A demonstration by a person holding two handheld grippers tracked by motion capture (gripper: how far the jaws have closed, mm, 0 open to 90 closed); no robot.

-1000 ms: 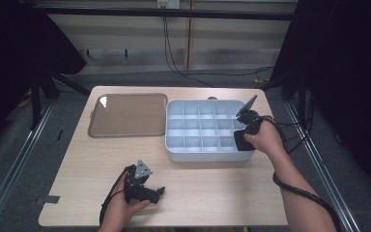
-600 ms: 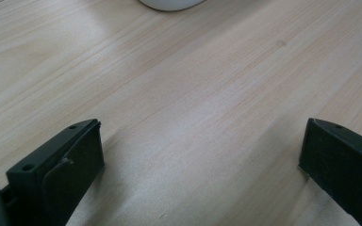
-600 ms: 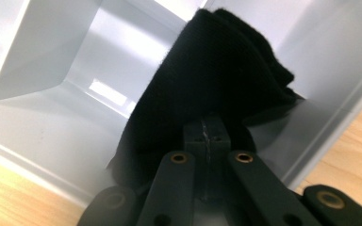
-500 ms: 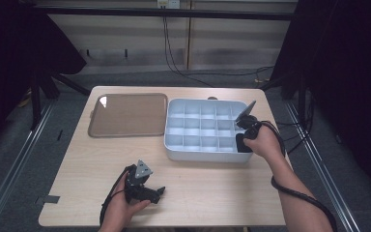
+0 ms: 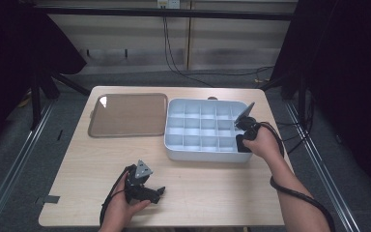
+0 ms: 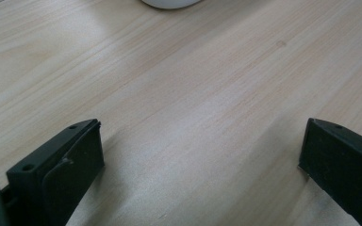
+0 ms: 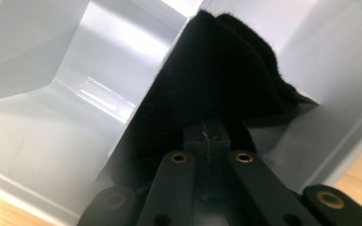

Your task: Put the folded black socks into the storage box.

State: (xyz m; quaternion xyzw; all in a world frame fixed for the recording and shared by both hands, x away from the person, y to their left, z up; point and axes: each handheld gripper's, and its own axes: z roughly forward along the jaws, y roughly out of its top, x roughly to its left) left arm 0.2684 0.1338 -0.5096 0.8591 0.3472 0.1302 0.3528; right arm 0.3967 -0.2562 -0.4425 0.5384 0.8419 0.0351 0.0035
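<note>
Divided tray [image 5: 200, 128], pale grey, many square compartments, standing on the right half of a light wooden table [image 5: 207, 188]; taken here as the landmark. Black cloth [image 7: 217, 80], soft and fuzzy, lying in a compartment at the tray's near right corner, draped up against a divider wall. Right gripper [image 5: 242, 140], held in a hand at the tray's near right corner, pointing down into that compartment; in the right gripper view its jaws are drawn fully together with the cloth pinched at their tips. Left gripper [image 5: 160, 191], held in a hand well apart from the tray, toward the table's near edge and to the tray's left; in the left gripper view its jaws are spread wide over bare wood, gripping nothing. Brown flat tray [image 5: 128, 115], just beside the divided tray on its left.
</note>
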